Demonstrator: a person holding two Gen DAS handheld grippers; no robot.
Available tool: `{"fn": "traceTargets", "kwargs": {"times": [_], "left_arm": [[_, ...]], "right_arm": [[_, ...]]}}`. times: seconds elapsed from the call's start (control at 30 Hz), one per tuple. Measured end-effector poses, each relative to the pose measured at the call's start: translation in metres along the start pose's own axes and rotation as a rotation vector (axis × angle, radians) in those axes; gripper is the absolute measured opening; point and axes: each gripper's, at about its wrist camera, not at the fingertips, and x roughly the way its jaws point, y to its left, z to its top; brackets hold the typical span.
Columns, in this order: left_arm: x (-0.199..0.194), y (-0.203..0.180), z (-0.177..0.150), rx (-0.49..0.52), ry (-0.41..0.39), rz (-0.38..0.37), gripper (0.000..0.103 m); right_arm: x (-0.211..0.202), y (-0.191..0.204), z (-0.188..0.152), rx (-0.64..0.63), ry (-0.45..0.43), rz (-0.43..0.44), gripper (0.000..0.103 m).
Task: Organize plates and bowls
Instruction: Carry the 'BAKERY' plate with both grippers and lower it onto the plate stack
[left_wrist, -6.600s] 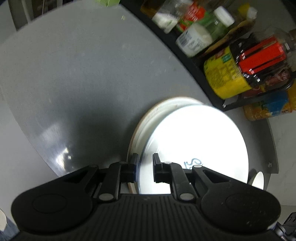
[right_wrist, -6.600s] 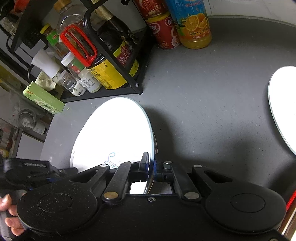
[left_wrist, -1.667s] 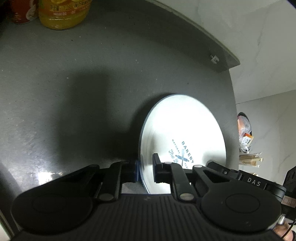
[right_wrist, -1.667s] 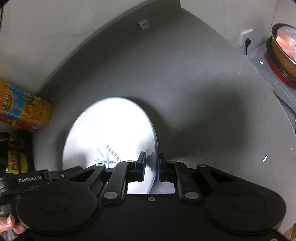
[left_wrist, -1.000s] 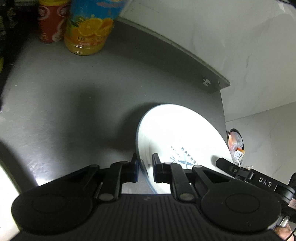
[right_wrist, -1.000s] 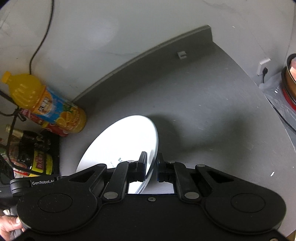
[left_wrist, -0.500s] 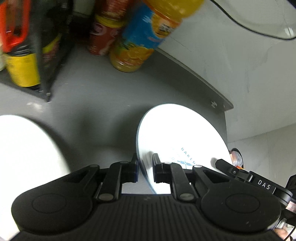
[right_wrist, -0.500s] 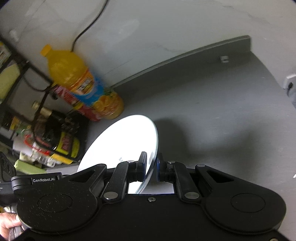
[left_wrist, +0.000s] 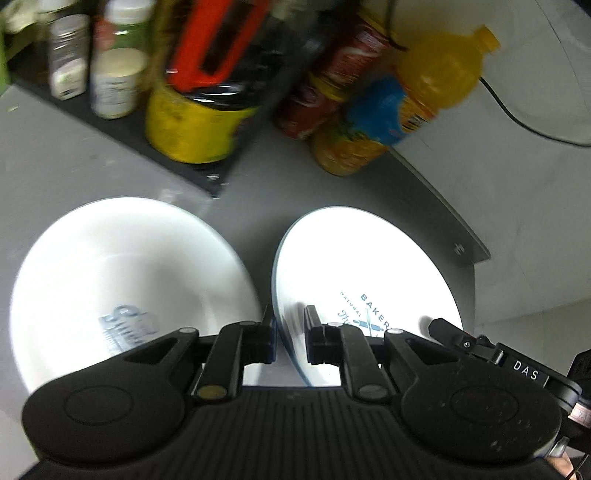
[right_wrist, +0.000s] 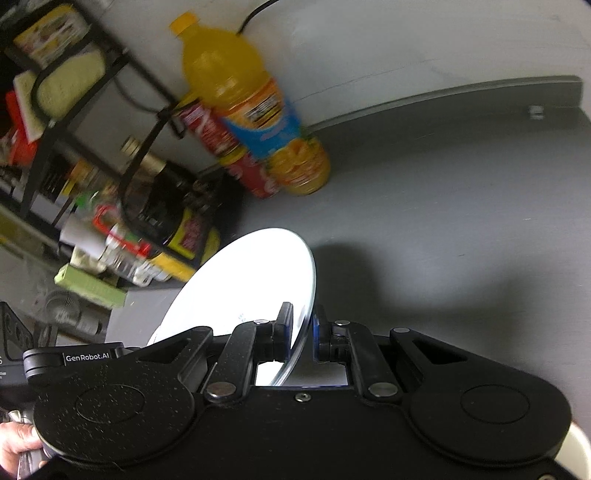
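Left wrist view: the left hand-held gripper (left_wrist: 287, 332) is clamped on the near rim of a white plate (left_wrist: 364, 273) printed "BAKERY", one finger on each face of the rim. The plate is tilted, raised over the grey counter (left_wrist: 66, 166). Just to its left a second white plate (left_wrist: 125, 273) with blue lettering lies flat on the counter; whether the two rims touch cannot be told. Towards the counter's back edge stand an orange juice bottle (left_wrist: 402, 99), a red can (left_wrist: 332, 88) and a black rack (left_wrist: 155, 140) holding jars and bottles, all blurred. The right hand-held gripper (left_wrist: 480, 350) shows at the printed plate's far rim.

Right wrist view: the right hand-held gripper (right_wrist: 302, 332) grips the same plate (right_wrist: 247, 280) by its rim, seen nearly edge-on, above the counter (right_wrist: 461, 206). The juice bottle (right_wrist: 251, 107) and can (right_wrist: 229, 147) stand by the back wall, beside the rack (right_wrist: 110, 155). A hand (right_wrist: 18, 439) shows at the lower left.
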Motion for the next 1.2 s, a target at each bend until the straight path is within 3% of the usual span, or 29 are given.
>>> {"fn": "traceTargets", "kwargs": {"times": [0.57, 1.2], "left_arm": [[-0.047, 0.087, -0.019, -0.177, -0.077, 0.06, 0.012], [-0.027, 0.13, -0.035, -0.262, -0.025, 0.112, 0.012]], "right_arm": [[0.046, 0.067, -0.024, -0.144, 0.131, 0.066, 0.01], [0.077, 0.084, -0.04, -0.19, 0.221, 0.033, 0.011]]}}
